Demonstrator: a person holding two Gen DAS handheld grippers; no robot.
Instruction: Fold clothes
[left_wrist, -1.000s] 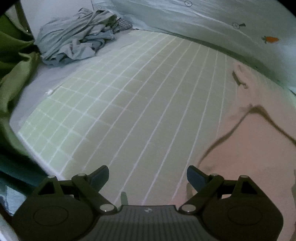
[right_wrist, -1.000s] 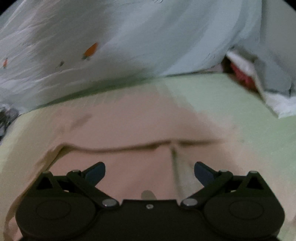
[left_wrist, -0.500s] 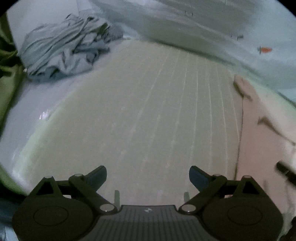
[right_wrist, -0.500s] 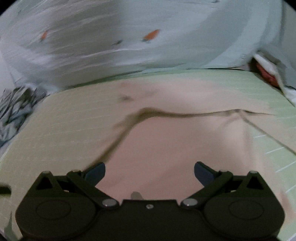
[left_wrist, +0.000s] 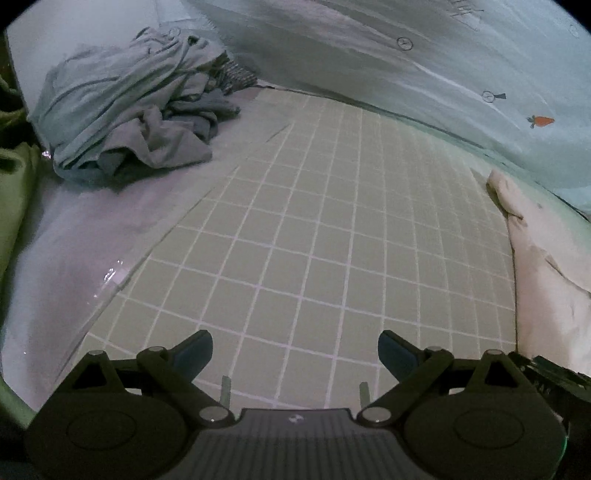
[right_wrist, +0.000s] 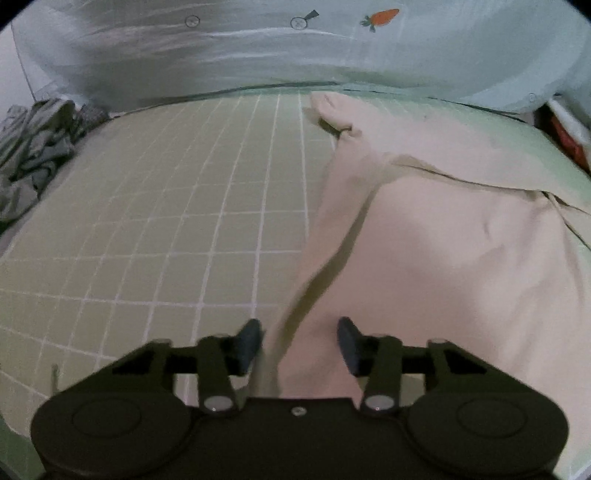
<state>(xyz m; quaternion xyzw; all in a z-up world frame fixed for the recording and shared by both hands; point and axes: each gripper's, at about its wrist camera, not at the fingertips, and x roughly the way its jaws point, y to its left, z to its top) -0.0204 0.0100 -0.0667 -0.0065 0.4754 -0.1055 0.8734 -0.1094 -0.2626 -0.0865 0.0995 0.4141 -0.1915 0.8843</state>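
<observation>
**Supervisor:** Report the garment's position.

**Operator:** I see the pale pink garment lying flat on the green grid mat, occupying the mat's right part. One layer is already laid over another, leaving a long diagonal fold edge. A narrow end, possibly a sleeve, points toward the quilt with the carrot print at the far side. In my judgement it lies flat so that each fold can be referenced to the grid lines.

**Supervisor:** State of the right gripper.

**Operator:** The right gripper sits at the garment's near left edge. Its jaws have just been closing and now stand partly closed. The cloth edge lies between them. I cannot confirm that the pads press on it, so I treat it as not yet gripped. The placement suggests that I take this edge for the next fold.

**Supervisor:** And the left gripper?

**Operator:** The left gripper is spread wide and holds nothing. It points at bare mat, with the garment well off to its right. I judge it is unengaged because only one edge needs lifting now.

**Supervisor:** Surroundings?

**Operator:** A heap of grey-blue clothes waits beyond the mat's far left corner, clear of the working area.
</observation>
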